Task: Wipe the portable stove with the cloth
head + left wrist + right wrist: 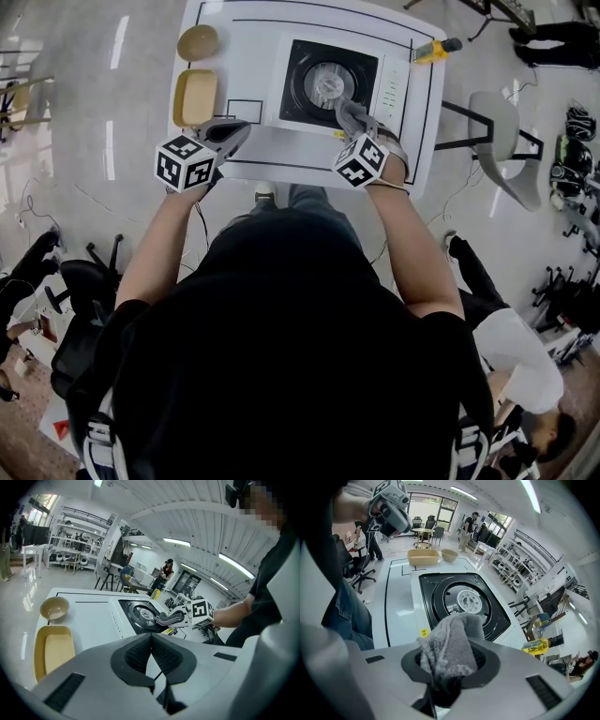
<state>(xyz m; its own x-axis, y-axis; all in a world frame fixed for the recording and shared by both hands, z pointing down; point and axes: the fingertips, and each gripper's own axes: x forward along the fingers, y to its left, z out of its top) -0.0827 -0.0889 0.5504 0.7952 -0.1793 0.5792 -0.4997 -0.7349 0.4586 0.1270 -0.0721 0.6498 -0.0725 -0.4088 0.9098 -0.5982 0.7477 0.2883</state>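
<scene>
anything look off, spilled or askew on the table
Mostly no. The portable stove sits square on the table, and no spills show. Only the yellow bottle at the far right corner looks odd: it seems to lie on its side, its tip past the edge.

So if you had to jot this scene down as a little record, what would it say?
Stove: portable stove on white table, burner in its black top
Cloth: grey cloth, clamped in right gripper, held over the stove's near edge
Left gripper: shut, empty, over the table's near edge
Also on table: round bowl, yellow tray, both left of the stove
</scene>
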